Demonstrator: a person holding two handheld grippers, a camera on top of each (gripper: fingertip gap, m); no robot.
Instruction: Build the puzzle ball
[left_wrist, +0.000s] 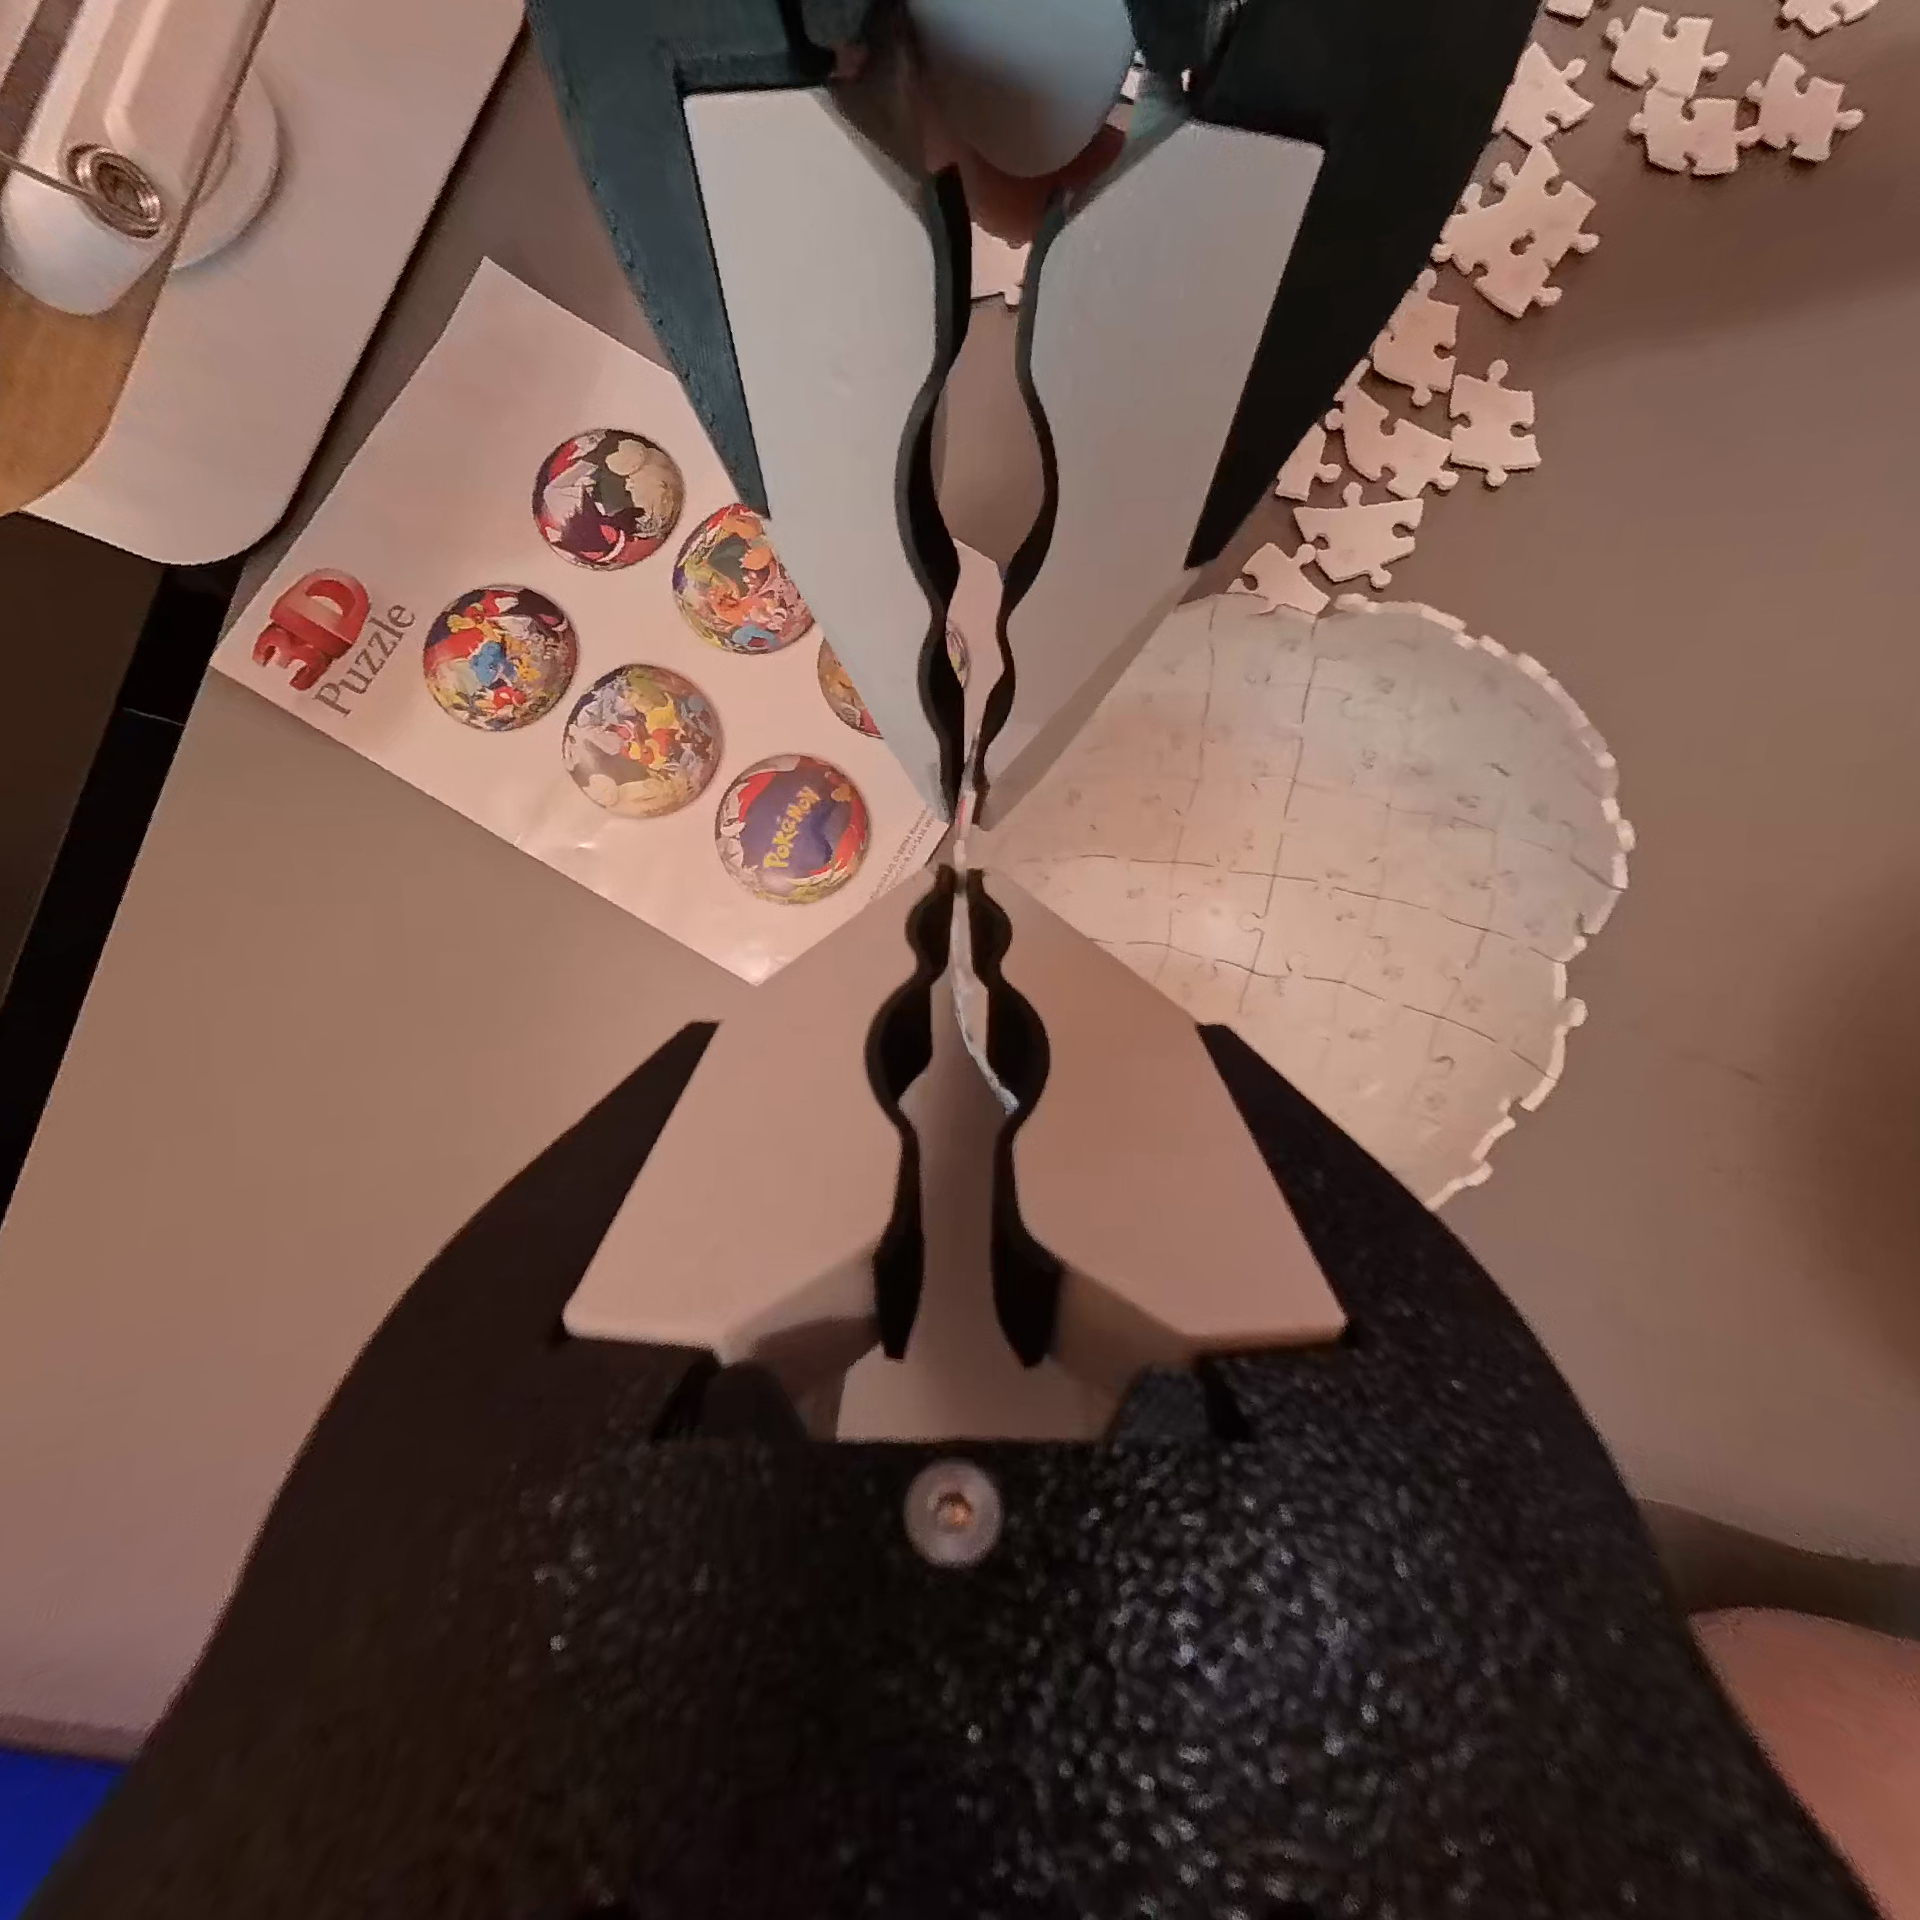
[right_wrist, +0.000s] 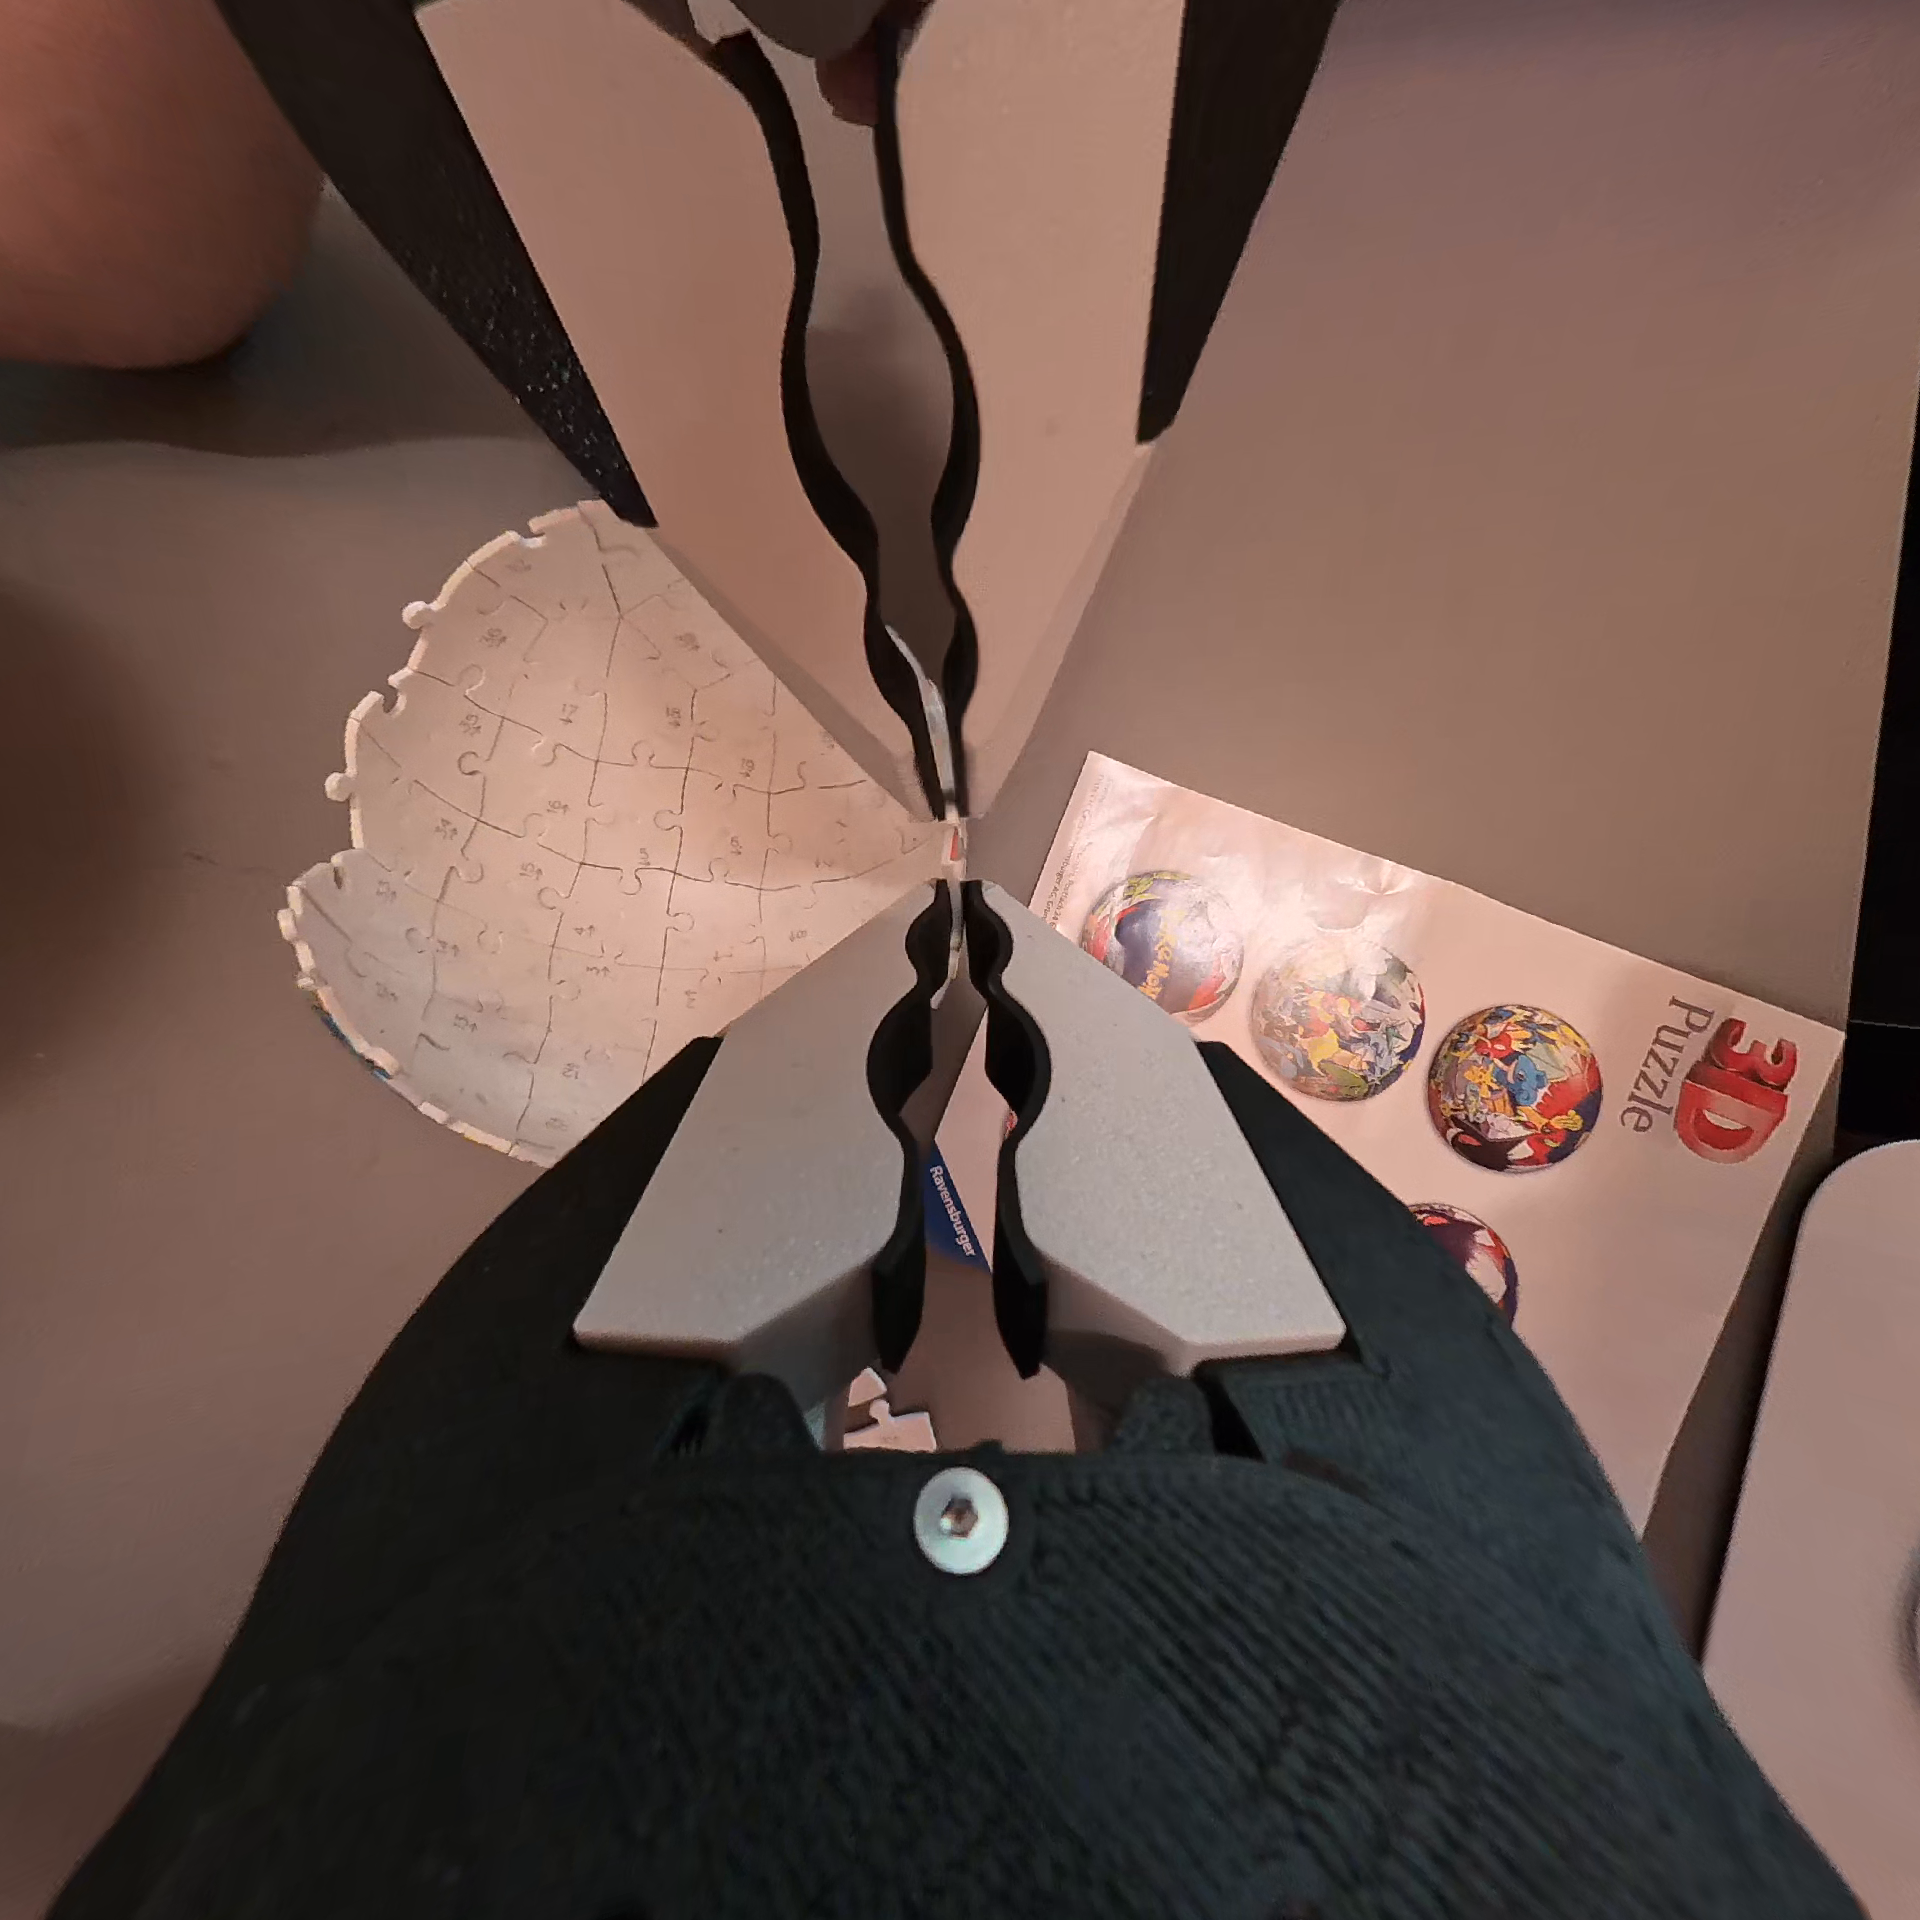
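Centrally in the left wrist view, the left gripper (left_wrist: 961, 883) has its jaws clamped on the rim of the half-built puzzle ball (left_wrist: 1351, 883), loose pieces (left_wrist: 1455, 343) upper right. Opposite, in the right wrist view, the right gripper (right_wrist: 961, 894) pinches the same rim, ball (right_wrist: 582, 862) at left, leaflet (right_wrist: 1455, 1039) at right.

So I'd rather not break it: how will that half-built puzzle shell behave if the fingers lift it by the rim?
The puzzle shell is probably light but fragile: it is a thin dome of interlocked pieces, so seams may flex or pop apart. Curved, it would likely rock on the table. Its jagged rim gives uneven grip.
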